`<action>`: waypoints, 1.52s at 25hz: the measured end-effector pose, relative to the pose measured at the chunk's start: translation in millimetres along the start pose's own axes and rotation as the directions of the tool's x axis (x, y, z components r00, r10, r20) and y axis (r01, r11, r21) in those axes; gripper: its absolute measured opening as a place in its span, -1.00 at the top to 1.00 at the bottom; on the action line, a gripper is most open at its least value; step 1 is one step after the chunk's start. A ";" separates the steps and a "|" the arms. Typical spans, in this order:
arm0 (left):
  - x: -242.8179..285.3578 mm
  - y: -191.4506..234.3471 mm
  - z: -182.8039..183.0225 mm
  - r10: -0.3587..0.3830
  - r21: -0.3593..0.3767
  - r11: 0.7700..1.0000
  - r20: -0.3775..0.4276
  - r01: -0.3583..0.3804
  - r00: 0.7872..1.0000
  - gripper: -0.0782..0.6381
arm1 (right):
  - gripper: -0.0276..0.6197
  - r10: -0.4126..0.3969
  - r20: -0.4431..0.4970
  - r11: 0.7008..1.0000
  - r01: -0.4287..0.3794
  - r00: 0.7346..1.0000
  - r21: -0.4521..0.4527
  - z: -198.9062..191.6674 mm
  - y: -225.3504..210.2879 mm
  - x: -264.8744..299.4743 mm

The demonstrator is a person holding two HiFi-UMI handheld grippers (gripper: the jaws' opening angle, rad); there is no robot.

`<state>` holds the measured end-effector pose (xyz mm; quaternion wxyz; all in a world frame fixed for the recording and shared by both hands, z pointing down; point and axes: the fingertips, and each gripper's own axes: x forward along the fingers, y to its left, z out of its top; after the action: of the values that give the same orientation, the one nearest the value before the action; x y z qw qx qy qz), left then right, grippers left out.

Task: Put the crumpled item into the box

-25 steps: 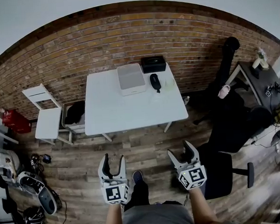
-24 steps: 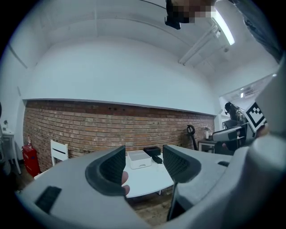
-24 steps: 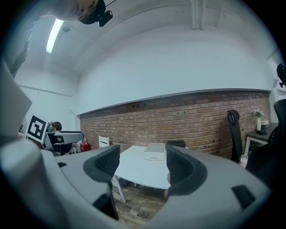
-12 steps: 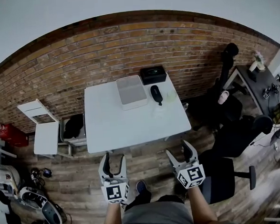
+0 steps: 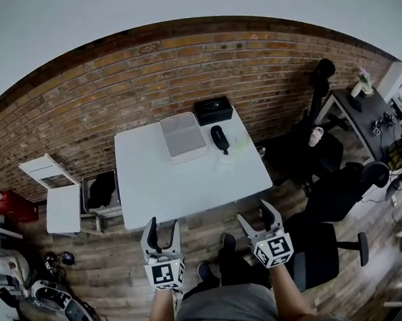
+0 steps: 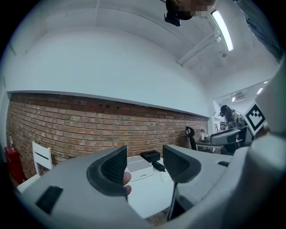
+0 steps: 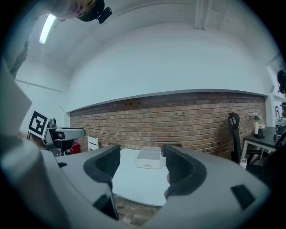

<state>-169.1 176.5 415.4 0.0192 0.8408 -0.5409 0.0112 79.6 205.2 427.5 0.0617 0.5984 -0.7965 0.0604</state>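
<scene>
Crumpled item (image 5: 239, 144), pale and hard to make out, on the far right part of the white tabletop (image 5: 182, 185), just beside a black oblong thing (image 5: 219, 137). Left of that, the white box (image 5: 183, 134); behind it, near the brick wall (image 5: 113, 87), a black case (image 5: 213, 110). Short of the tabletop's near edge, over the wood floor (image 5: 126, 264): left gripper (image 5: 162, 228) and right gripper (image 5: 255, 214), both spread wide, nothing between the jaws.

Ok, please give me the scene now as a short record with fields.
surface: white table, against brick wall
container: white box, far side of table
crumpled item: pale, faint, right of dark object
left gripper: open, empty, before table's near edge
right gripper: open, empty, before table's near edge
</scene>
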 end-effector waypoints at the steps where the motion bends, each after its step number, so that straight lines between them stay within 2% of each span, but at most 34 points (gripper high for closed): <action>1: 2.8 0.2 -1.1 0.002 -0.001 1.000 -0.004 -0.002 1.000 0.09 | -0.09 -0.001 -0.002 1.000 0.001 1.000 0.001 -0.9 -2.5 3.1; 15: 85.2 -2.2 -11.9 0.048 0.023 0.999 -0.033 -0.047 0.998 0.09 | -0.10 0.045 -0.001 0.999 -0.045 0.999 -0.002 -1.1 -57.3 79.4; 24: 144.5 -12.5 -24.7 0.043 0.029 0.999 -0.063 -0.041 0.997 0.09 | -0.09 0.073 -0.006 0.997 -0.073 0.997 -0.008 -4.4 -97.4 126.3; 34: 189.9 -21.8 -49.3 0.031 -0.080 0.996 -0.113 -0.040 0.993 0.09 | -0.09 0.115 -0.018 0.993 -0.115 0.993 0.024 -13.8 -117.5 160.2; 38: 200.7 -20.2 -67.0 0.029 -0.167 0.984 -0.144 -0.054 0.989 0.09 | -0.09 0.123 -0.028 0.992 -0.123 0.992 0.028 -17.1 -120.9 169.5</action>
<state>-67.4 5.4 489.9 0.1291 0.8217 -0.5546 0.0245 149.4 14.3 476.0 0.0617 0.5480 -0.8301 0.0832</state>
